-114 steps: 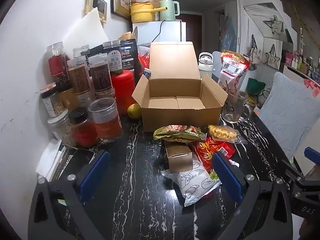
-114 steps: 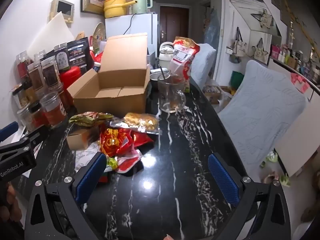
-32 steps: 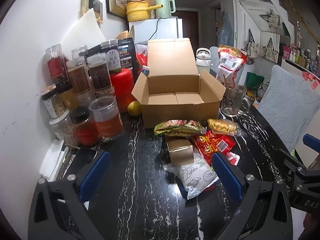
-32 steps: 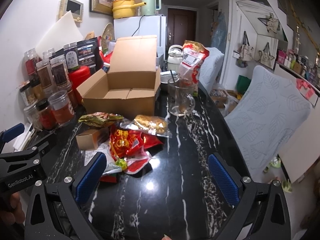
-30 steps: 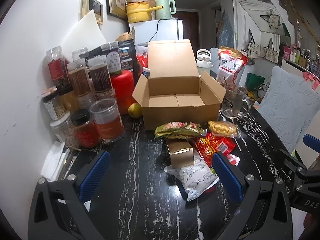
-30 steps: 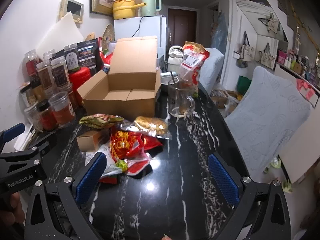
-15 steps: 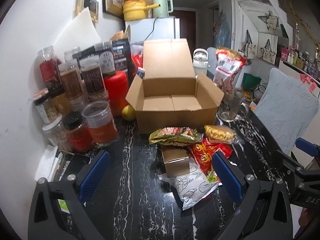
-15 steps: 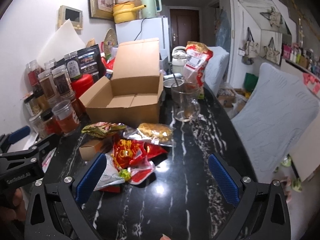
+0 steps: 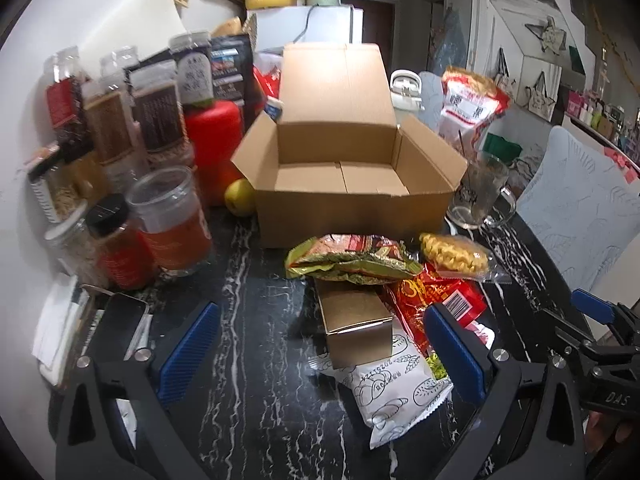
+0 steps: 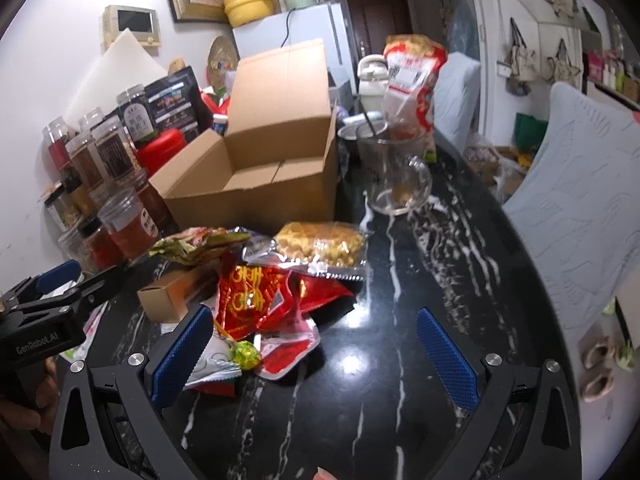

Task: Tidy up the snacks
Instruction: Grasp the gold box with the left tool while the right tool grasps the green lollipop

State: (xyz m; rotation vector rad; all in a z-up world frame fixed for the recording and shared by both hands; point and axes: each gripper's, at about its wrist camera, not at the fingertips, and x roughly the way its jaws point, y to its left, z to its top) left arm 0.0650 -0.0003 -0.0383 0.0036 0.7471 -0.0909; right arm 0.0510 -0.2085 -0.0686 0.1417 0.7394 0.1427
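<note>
An open cardboard box (image 9: 344,184) (image 10: 260,176) stands empty at the back of the black marble table (image 9: 248,360). In front of it lies a heap of snacks: a green-gold packet (image 9: 352,260) (image 10: 192,244), a clear bag of yellow puffs (image 9: 454,258) (image 10: 320,246), a red bag (image 9: 434,300) (image 10: 256,296), a small brown carton (image 9: 356,322) (image 10: 172,296) and a white pastry bag (image 9: 396,384). My left gripper (image 9: 320,348) is open just short of the carton. My right gripper (image 10: 312,344) is open beside the red bag's near edge.
Spice jars (image 9: 168,216) and a red canister (image 9: 212,140) crowd the left wall. A yellow fruit (image 9: 240,202) sits by the box. A glass mug (image 10: 394,176) and a tall red-white bag (image 10: 412,80) stand right of the box. A chair cushion (image 10: 580,184) borders the right edge.
Both grippers have moved forward toward the snack heap, which now looks larger and closer. The right view has swung left. Nothing has been picked up.
</note>
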